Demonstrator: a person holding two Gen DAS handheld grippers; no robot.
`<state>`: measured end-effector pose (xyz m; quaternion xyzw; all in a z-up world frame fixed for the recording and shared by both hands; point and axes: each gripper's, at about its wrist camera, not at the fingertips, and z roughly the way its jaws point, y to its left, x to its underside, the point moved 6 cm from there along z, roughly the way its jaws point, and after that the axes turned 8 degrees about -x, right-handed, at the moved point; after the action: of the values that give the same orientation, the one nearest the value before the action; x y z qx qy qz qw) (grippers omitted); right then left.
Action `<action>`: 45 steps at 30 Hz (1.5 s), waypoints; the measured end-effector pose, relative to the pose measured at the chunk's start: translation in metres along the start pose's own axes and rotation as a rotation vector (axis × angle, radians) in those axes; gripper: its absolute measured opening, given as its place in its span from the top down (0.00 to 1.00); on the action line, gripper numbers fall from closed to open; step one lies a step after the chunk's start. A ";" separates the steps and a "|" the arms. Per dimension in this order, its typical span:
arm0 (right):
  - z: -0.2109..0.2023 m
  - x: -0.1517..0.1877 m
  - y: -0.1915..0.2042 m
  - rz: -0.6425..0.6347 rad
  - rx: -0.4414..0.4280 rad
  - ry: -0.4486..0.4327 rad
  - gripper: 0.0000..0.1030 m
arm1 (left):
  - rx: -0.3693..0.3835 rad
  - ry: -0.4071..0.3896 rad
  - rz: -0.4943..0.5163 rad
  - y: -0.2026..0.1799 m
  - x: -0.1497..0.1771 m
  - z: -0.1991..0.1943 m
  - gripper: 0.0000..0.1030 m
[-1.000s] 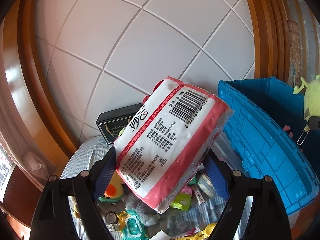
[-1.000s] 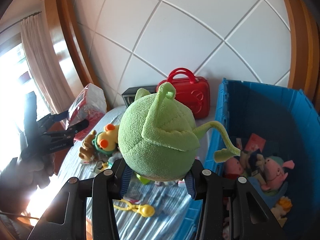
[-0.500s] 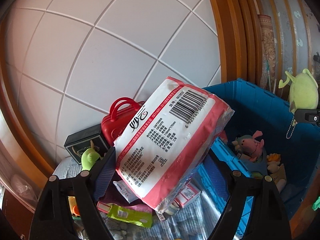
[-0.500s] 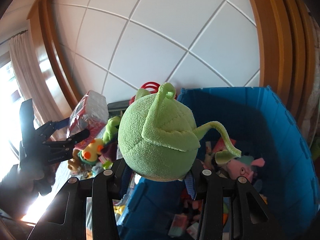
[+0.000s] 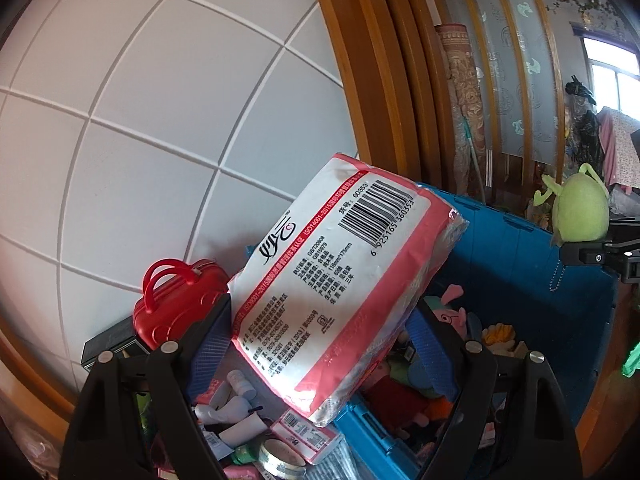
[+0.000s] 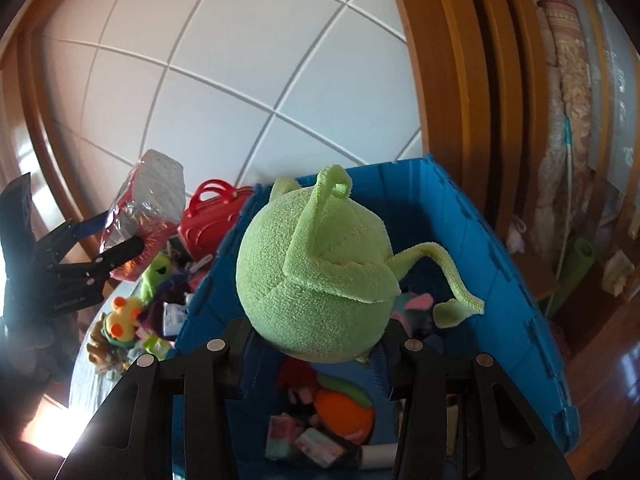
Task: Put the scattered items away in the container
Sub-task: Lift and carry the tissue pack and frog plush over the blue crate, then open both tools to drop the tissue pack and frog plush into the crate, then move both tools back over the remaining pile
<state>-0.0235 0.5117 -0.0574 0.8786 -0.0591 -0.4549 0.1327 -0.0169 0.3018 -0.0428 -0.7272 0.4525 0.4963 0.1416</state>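
Right wrist view: the right gripper (image 6: 316,344) is clamped on a green plush toy (image 6: 316,280) above the open blue bin (image 6: 500,280); soft and light, it squashes, so the round body gives the surest hold. Farther left, the left gripper (image 5: 320,332) pinches a tissue pack (image 5: 344,280) at its lower end; the film looks slippery, the pack light and squashy.

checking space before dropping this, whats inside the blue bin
The blue bin already holds soft toys: a pink plush, an orange one and small boxes. The green plush in the right tongs covers the bin's middle.
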 end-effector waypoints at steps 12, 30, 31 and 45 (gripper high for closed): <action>-0.011 0.003 -0.048 0.067 0.112 0.007 0.57 | 0.079 0.019 0.064 -0.056 -0.020 0.022 0.18; 0.002 0.002 -0.060 0.061 0.105 0.019 0.23 | 0.095 0.029 -0.002 -0.053 -0.036 0.040 0.00; 0.003 0.002 -0.059 0.057 0.106 0.010 0.01 | 0.090 0.027 -0.026 -0.048 -0.036 0.040 0.00; 0.032 -0.001 -0.034 0.039 0.011 0.034 0.00 | -0.063 0.177 -0.223 0.055 0.045 0.031 0.00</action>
<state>-0.0508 0.5383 -0.0842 0.8855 -0.0767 -0.4370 0.1378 -0.0747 0.2691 -0.0820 -0.8179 0.3640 0.4254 0.1327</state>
